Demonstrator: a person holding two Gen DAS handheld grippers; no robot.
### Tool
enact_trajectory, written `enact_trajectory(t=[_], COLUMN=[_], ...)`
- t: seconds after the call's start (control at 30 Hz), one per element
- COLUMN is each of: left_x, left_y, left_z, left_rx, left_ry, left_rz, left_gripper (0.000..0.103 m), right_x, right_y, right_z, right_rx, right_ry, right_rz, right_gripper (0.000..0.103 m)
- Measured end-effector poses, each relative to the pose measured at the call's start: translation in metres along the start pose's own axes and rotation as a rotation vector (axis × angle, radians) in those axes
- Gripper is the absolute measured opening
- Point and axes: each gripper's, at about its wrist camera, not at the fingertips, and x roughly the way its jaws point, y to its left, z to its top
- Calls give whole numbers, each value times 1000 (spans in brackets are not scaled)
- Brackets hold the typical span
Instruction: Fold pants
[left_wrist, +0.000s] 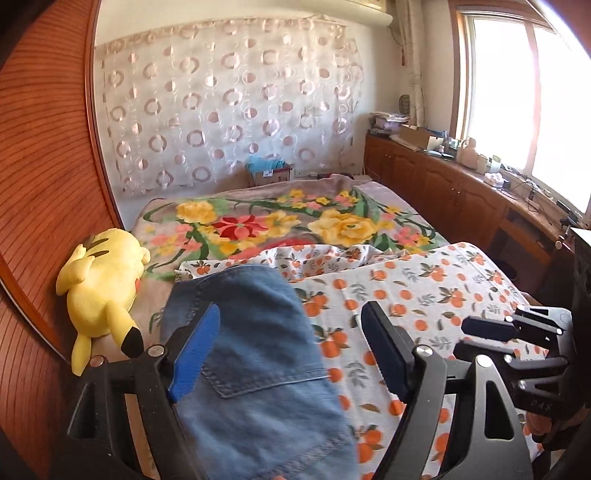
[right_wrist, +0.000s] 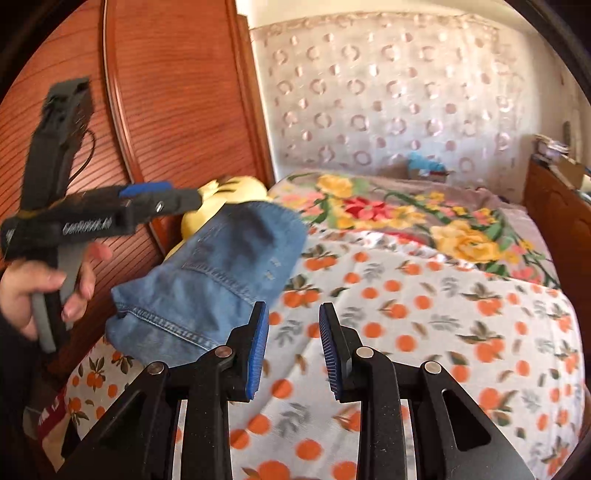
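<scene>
At the far left, your left hand (right_wrist: 40, 291) grips the handle of the left gripper (left_wrist: 291, 350), seen side-on from the right wrist view in front of the ribbed wooden headboard (right_wrist: 177, 96). From its own camera, that gripper's jaws stand wide apart, and its pads press on nothing; the blue pad (left_wrist: 195, 354) overlaps the denim in the picture, but whether it touches I cannot tell.

Just right of the headboard, a yellow plush toy (left_wrist: 103, 291) lies on the bed beside the pants (left_wrist: 255, 369). The pants are a folded bundle of blue denim, a back pocket and its stitching facing up, lying at the headboard side of the orange-print sheet (left_wrist: 424, 295). Their far edge reaches toward the floral blanket (left_wrist: 332, 221) that covers the far half of the bed.

Further right, your right gripper (right_wrist: 293, 350) hovers over bare sheet, its jaws parted by a moderate gap with nothing between the blue pads. The denim's hem lies just beside its left finger.

At the right edge, a low wooden cabinet (left_wrist: 443, 184) runs under the bright window (left_wrist: 517, 92).
</scene>
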Motion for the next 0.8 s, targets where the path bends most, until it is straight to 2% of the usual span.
enact_trajectory(t=[0.07, 0.13, 0.17, 0.2, 0.47, 0.67, 0.8], left_x=[-10, -21, -25, -30, -68, -91, -106], left_y=[-15, -28, -33, -39, -81, -109, -119], left_z=[0, 0, 0, 0, -1, -5, -12], left_rx=[-1, -12, -18, -19, -2, 38, 32], left_ry=[-30, -64, -75, -86, -147, -123, -142], left_rz=[1, -23, -32, -40, -63, -24, 4], left_gripper=[80, 80, 90, 92, 92, 92, 92], right_x=[-16, -33, -39, -46, -95, -117, -132], right_y=[-6, -11, -10, -11, -9, 7, 20], right_z=[-2, -4, -5, -7, -23, -34, -39], right_rx=[11, 19, 22, 26, 44, 55, 57], right_ry=[-15, -38, -47, -56, -115, -159, -190], right_rz=[-22, -49, -59, -68, -139, -193, -204], right_gripper=[31, 38, 43, 47, 65, 67, 67])
